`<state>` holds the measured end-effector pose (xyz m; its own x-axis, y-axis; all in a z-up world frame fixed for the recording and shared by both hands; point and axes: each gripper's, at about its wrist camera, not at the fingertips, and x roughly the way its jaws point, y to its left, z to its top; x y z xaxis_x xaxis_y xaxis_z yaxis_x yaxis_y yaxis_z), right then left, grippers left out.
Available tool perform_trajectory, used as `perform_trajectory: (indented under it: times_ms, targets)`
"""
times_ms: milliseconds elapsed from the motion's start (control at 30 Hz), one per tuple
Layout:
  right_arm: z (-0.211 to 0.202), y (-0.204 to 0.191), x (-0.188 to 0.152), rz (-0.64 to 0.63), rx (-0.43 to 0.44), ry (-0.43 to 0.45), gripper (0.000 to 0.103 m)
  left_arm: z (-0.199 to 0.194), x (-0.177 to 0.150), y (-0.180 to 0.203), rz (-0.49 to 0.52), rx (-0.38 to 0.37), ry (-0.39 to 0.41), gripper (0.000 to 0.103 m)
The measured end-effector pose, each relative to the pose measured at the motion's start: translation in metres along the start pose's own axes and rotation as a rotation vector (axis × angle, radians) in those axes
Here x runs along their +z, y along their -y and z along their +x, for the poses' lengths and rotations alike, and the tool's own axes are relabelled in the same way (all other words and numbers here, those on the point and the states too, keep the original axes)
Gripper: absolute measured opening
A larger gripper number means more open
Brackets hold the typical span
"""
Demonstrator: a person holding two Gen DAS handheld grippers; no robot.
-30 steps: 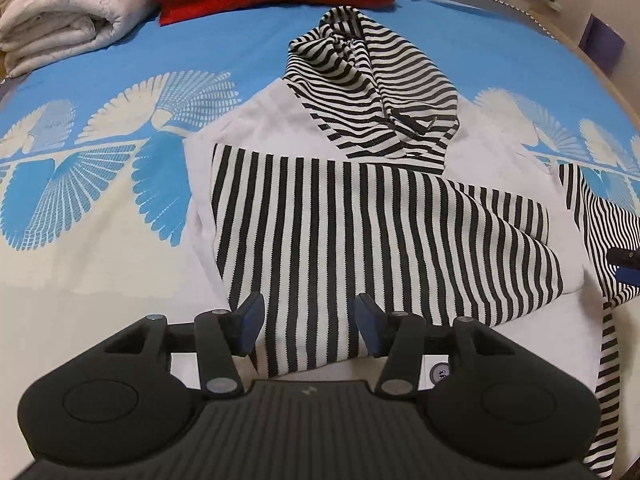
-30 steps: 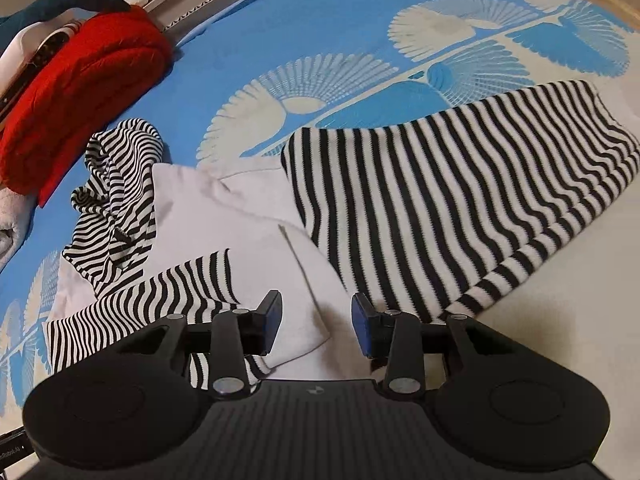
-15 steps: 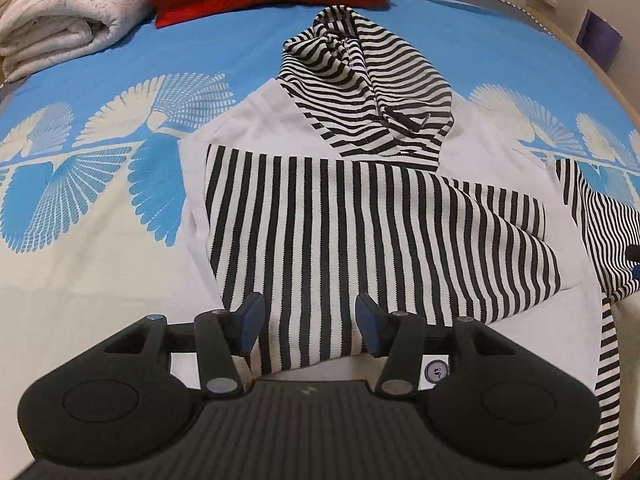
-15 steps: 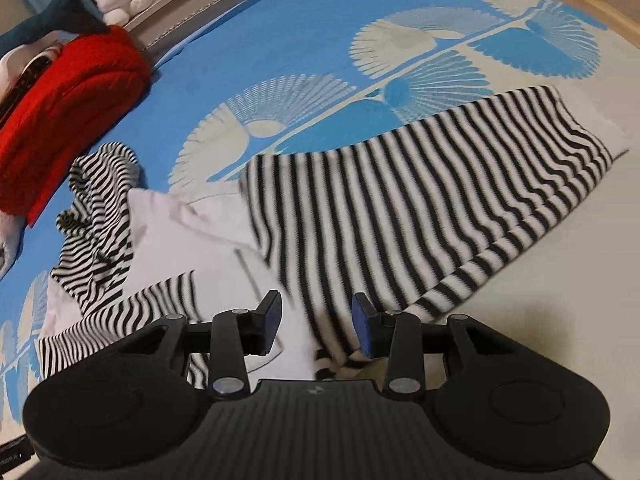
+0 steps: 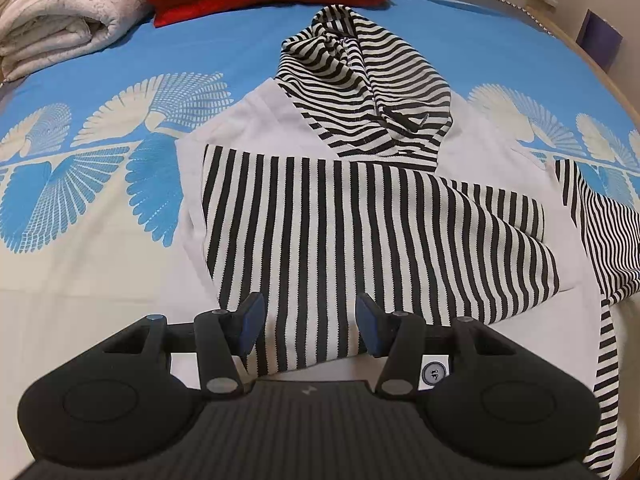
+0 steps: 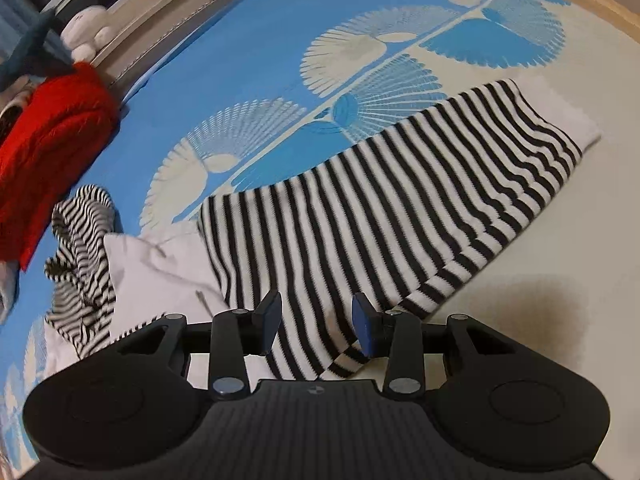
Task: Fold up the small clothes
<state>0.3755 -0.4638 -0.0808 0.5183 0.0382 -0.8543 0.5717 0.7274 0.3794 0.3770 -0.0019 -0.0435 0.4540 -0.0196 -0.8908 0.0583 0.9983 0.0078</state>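
Striped black and white, the hoodie (image 5: 360,216) lies flat on a blue and cream bedsheet (image 5: 100,184), hood at 12 o'clock from the left gripper (image 5: 306,328). Its folded sleeve (image 5: 320,264) runs under that gripper, whose jaws stand apart over the fabric without pinching it. In the right view, the other sleeve (image 6: 400,216) stretches toward 2 o'clock, its near end passing between the right gripper's (image 6: 316,328) parted jaws; whether they press it I cannot tell.

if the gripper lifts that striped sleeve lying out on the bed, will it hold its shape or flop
The striped sleeve will probably flop: it is knit cloth lying limp, wavy along its edges. Likely light, and its far cuff may drag across the bedsheet.
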Motion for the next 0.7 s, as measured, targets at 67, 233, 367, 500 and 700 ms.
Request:
perform_trajectory:
  times_ms: [67,233,367,500,700]
  targets:
    - [-0.001,0.013,0.009,0.044,-0.007,0.008,0.04,0.0,-0.001,0.0,0.001,-0.001,0.0,0.055]
    - [-0.003,0.06,0.035,0.18,-0.063,0.043,0.04,0.001,0.0,-0.001,-0.002,-0.003,-0.003,0.055]
    - [0.001,0.1,0.047,0.305,-0.097,0.045,0.04,0.0,0.001,-0.002,-0.006,-0.005,0.0,0.055]
    - [0.007,0.129,0.052,0.397,-0.104,0.06,0.04,0.0,0.002,-0.001,-0.011,-0.005,0.0,0.055]
    - [0.021,0.148,0.052,0.464,-0.107,0.064,0.04,0.001,0.003,0.005,-0.006,-0.013,0.0,0.055]
